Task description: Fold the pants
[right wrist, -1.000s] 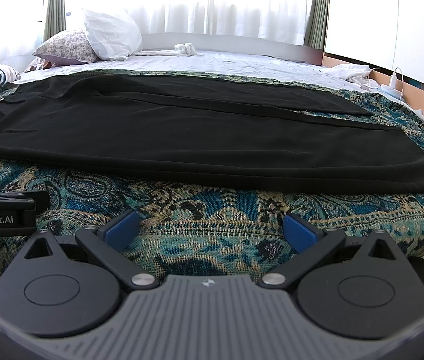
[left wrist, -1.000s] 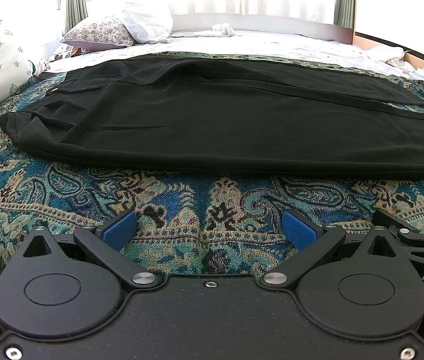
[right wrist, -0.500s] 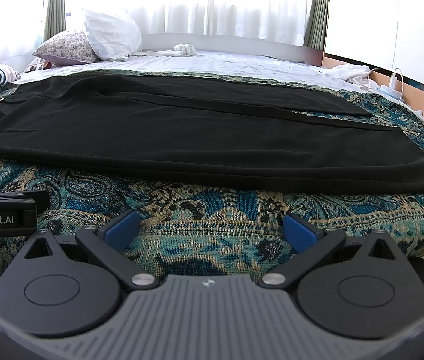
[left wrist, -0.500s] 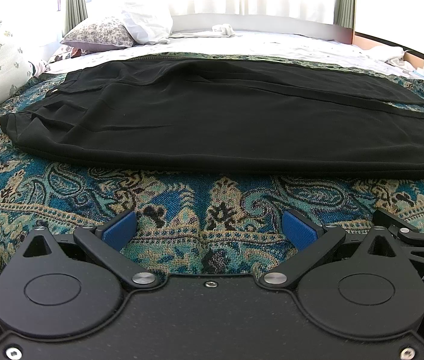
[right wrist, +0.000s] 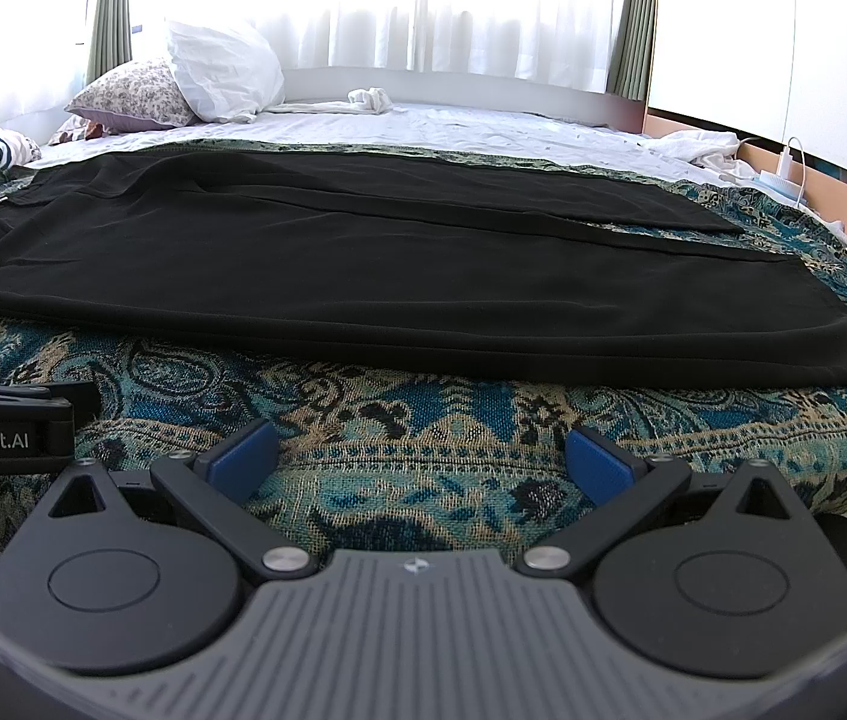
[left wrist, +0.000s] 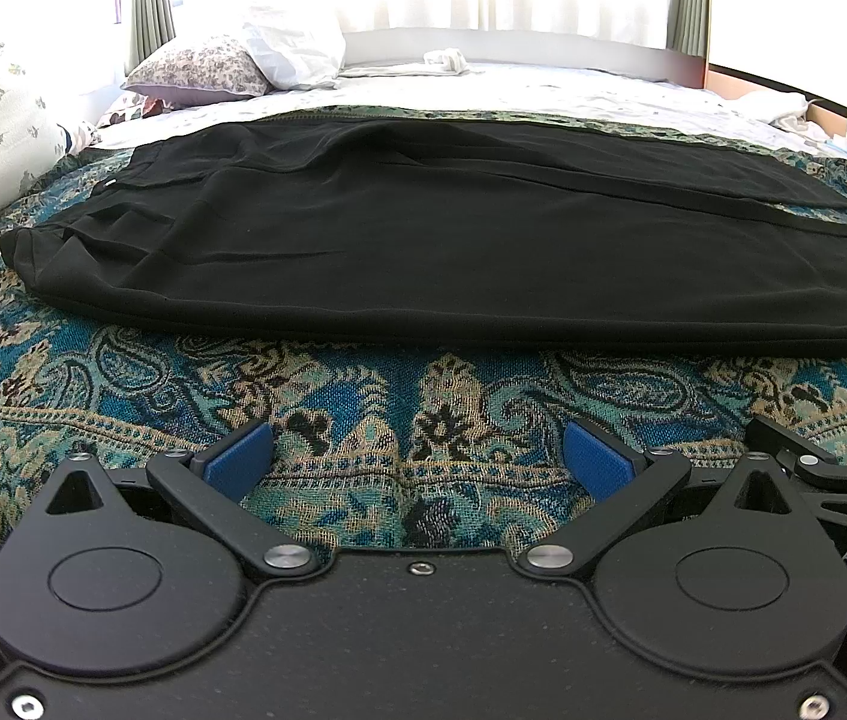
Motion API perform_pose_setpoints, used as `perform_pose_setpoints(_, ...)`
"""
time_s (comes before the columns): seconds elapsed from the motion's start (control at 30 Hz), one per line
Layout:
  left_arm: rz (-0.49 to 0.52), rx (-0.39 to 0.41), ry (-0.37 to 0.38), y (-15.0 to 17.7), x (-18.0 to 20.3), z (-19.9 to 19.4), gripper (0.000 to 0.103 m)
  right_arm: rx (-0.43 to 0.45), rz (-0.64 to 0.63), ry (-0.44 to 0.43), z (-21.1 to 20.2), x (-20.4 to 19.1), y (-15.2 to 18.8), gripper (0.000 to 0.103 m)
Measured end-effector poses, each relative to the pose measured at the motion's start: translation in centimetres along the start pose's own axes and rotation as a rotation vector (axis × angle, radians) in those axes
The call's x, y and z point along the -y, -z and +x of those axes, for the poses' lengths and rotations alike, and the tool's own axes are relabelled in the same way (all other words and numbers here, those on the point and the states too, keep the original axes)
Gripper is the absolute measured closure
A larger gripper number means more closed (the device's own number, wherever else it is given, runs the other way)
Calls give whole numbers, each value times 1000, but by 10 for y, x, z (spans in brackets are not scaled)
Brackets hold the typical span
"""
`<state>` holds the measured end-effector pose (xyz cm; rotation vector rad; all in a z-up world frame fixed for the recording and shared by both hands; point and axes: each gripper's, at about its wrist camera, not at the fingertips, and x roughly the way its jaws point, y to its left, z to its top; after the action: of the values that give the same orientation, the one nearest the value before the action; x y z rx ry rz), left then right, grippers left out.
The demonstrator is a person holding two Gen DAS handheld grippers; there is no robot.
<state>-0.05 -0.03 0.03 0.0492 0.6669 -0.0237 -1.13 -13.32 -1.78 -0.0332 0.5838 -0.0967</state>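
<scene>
Left wrist view showed black pants (left wrist: 453, 252) lying flat across a bed, waistband to the left and legs running off to the right, resting on a paisley bedspread (left wrist: 363, 396) woven in teal, blue and tan. The left hand-held gripper (left wrist: 417, 459) hovered near the bed's near edge, short of the pants, its blue-padded jaws spread wide and holding nothing. In the right wrist view, the right hand-held gripper (right wrist: 420, 462) sat just beside it, also spread wide and empty, with the leg hems (right wrist: 843, 336) at the far right of the garment.

The fabric looked thin, smooth and drapey, with soft ripples by the waistband. A likely risk: such slippery cloth could slide out of a shallow pinch, or the jaws could catch only the top layer, so the fold would come out crooked. They might also snag the coarse, nubbly bedspread underneath and drag it along. Pillows (right wrist: 183, 84) and a white sheet (right wrist: 483, 126) lay beyond, well apart.
</scene>
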Motion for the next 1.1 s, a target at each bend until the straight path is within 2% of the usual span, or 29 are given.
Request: perform_pose_setpoints(1.1, 10, 1, -2, -3, 3, -3, 0, 1, -1, 0, 0, 0, 0, 0)
